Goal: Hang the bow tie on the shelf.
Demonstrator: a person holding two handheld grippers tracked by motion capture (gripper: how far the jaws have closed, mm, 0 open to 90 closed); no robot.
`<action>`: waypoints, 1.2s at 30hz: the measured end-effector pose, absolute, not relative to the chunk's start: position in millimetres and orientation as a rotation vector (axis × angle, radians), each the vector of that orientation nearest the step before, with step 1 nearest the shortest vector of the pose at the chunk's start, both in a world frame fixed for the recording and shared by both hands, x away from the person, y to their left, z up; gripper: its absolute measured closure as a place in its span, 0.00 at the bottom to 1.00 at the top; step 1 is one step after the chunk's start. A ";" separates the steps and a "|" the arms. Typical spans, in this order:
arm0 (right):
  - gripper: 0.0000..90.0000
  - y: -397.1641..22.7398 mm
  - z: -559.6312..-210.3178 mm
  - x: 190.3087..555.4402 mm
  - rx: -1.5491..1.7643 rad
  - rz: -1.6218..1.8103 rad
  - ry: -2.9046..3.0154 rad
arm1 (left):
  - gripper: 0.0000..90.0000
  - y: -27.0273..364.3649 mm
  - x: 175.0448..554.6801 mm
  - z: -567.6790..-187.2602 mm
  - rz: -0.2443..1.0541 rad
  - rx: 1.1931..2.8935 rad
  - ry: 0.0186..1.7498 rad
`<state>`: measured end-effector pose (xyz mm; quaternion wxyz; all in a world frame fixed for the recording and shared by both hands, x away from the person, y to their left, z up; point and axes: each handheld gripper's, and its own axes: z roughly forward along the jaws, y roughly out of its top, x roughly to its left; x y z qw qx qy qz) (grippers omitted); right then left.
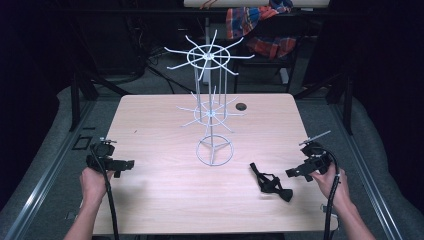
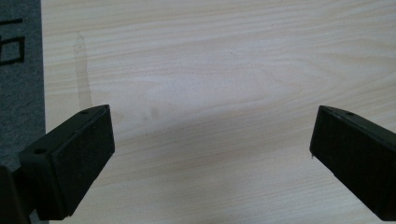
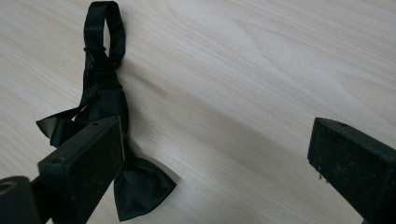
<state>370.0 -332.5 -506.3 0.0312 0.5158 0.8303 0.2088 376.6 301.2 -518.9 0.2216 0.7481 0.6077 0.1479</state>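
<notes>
Starting at our left, the left tool (image 1: 127, 164) hovers over bare counter (image 1: 160, 200) near its left edge, jaws wide apart with nothing between them, and well away from the work. In the middle stands a white wire hanger rack (image 1: 212, 107), its ring base resting on the counter and its two tiers of spokes bare.

Right of the rack's base lies the black bow tie (image 1: 270, 183), flat on the counter with its strap loop toward the rack and its bow toward our side. Its long axis runs diagonally, from far-left to near-right.

The right tool (image 1: 295, 172) is plainly the nearer one: it sits just beside the tie's right side, jaws spread and gripping nothing. In the right gripper view the bow tie (image 3: 105, 107) lies off toward one jaw rather than centred, so we judge the tool must shift sideways toward it before closing.
</notes>
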 end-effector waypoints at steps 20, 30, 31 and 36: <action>0.10 -309.4 -498.7 373.6 1.442 0.692 2.595 | 0.00 301.9 377.2 -521.1 0.388 2.094 1.681; 0.24 -278.2 -495.4 384.5 1.354 0.693 2.652 | 0.00 305.8 374.8 -523.6 0.381 2.096 1.692; 0.24 -274.9 -496.5 385.3 1.358 0.689 2.652 | 0.00 306.1 374.8 -523.8 0.374 2.100 1.691; 0.15 -267.2 -499.4 389.4 1.349 0.636 2.693 | 0.00 308.0 373.9 -524.3 0.369 2.103 1.695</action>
